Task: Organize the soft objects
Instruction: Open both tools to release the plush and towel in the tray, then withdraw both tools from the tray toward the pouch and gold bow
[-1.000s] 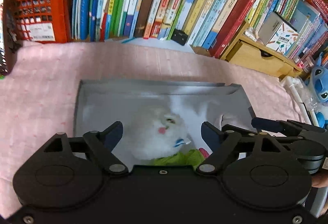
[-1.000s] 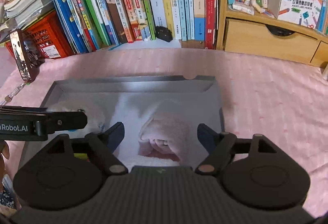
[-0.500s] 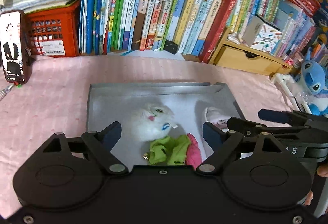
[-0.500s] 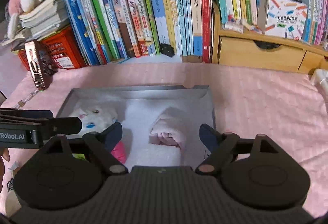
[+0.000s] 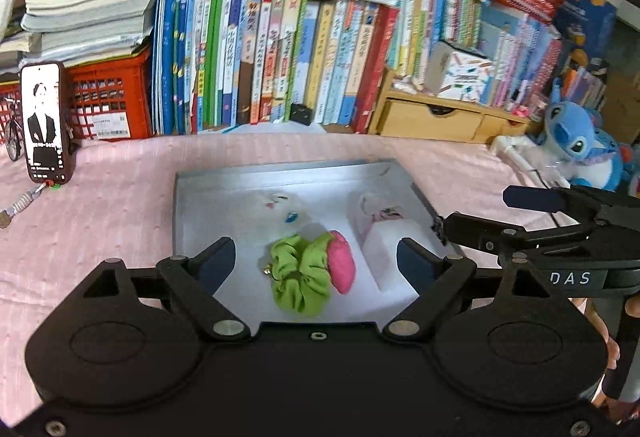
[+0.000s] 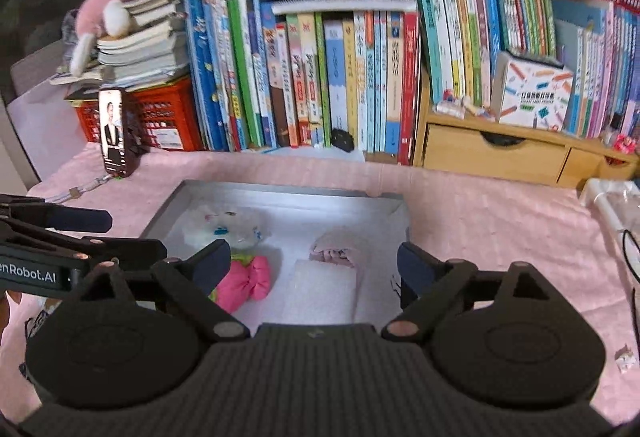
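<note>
Grey tray (image 5: 208,189) sat on the pink cloth (image 5: 100,205) before the row of books (image 5: 280,57). Inside lay a white plush toy (image 6: 224,225), a green scrunchie (image 5: 300,277) touching a pink soft piece (image 5: 342,265), a pale pink item (image 6: 334,251) and a white pad (image 6: 320,295).

Left gripper (image 5: 316,265) stood released, empty, above the tray. Right gripper (image 6: 314,265) was opening, nothing between its jaws.

Legible writing: "DAS" on the right gripper's body, "enRobot.AI" on the left's.

Both tools (image 5: 316,263) (image 6: 314,263) pulled back from tray (image 5: 280,173), jaws widening.
</note>
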`<state>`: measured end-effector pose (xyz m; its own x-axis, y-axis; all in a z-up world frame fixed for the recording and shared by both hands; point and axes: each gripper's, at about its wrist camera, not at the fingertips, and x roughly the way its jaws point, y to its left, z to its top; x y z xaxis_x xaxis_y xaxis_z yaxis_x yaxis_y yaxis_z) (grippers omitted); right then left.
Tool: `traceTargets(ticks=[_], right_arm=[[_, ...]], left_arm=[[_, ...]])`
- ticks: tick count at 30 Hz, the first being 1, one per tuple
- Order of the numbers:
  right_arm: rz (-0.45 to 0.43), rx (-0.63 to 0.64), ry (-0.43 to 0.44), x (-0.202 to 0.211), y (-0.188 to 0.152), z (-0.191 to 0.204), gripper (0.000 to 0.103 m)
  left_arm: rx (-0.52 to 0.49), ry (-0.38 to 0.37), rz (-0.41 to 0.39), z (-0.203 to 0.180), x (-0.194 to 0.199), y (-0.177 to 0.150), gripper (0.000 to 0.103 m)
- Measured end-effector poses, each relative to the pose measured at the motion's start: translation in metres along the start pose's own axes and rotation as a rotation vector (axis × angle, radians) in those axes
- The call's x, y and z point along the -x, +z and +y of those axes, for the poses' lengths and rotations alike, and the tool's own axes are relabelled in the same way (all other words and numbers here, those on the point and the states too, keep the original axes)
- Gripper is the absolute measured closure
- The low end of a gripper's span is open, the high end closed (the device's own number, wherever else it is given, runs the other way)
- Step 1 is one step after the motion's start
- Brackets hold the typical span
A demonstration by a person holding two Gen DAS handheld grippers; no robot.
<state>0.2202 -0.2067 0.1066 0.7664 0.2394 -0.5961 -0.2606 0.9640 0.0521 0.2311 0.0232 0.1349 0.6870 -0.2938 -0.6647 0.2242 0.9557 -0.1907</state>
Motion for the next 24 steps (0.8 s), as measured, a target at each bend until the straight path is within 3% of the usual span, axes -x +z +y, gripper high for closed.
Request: traceTargets(ticks=[10,24], right_arm=[[-0.13,0.039,0.02,0.057,-0.028,0.01,0.002],[-0.278,0.107,-0.055,0.105,-0.085,0.013,0.0]], left_arm=[[-0.028,-0.042,-0.1,-0.007,0.051,-0.038,0.013],[-0.065,-0.017,-0.221,-0.007,0.094,-0.102,0.01]])
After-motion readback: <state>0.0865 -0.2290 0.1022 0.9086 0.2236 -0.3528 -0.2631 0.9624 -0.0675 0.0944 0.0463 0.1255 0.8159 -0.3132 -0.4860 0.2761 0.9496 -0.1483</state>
